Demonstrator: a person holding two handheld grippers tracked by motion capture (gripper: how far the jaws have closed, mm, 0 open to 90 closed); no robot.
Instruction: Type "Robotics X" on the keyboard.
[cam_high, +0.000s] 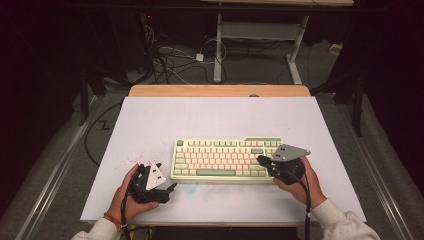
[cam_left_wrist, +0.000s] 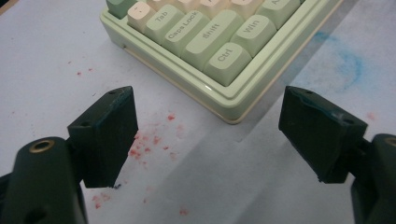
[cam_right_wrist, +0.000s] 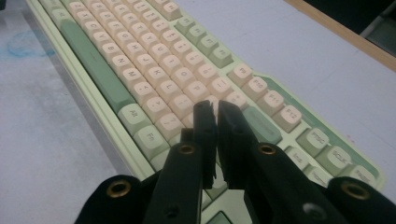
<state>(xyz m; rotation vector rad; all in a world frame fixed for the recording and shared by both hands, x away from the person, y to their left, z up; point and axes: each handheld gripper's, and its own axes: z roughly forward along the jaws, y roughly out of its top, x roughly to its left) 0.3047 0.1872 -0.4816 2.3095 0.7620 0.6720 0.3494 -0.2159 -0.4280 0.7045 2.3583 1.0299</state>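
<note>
A pale green keyboard (cam_high: 227, 159) with cream and green keys lies in the middle of the white table. My left gripper (cam_high: 169, 190) rests on the table just left of the keyboard's near left corner (cam_left_wrist: 231, 109), its jaws wide open with nothing between them. My right gripper (cam_high: 261, 160) hovers over the keyboard's right end (cam_right_wrist: 261, 121). Its two black jaws stand pressed together, tips above the cream keys, with nothing between them. I cannot tell whether the tips touch a key.
The white tabletop (cam_high: 215, 117) has red specks (cam_left_wrist: 149, 140) by the left gripper and a faint blue smear (cam_left_wrist: 348, 60) in front of the keyboard. A wooden strip (cam_high: 220, 90) edges the far side. Beyond it stand desk legs and cables (cam_high: 170, 60) on the floor.
</note>
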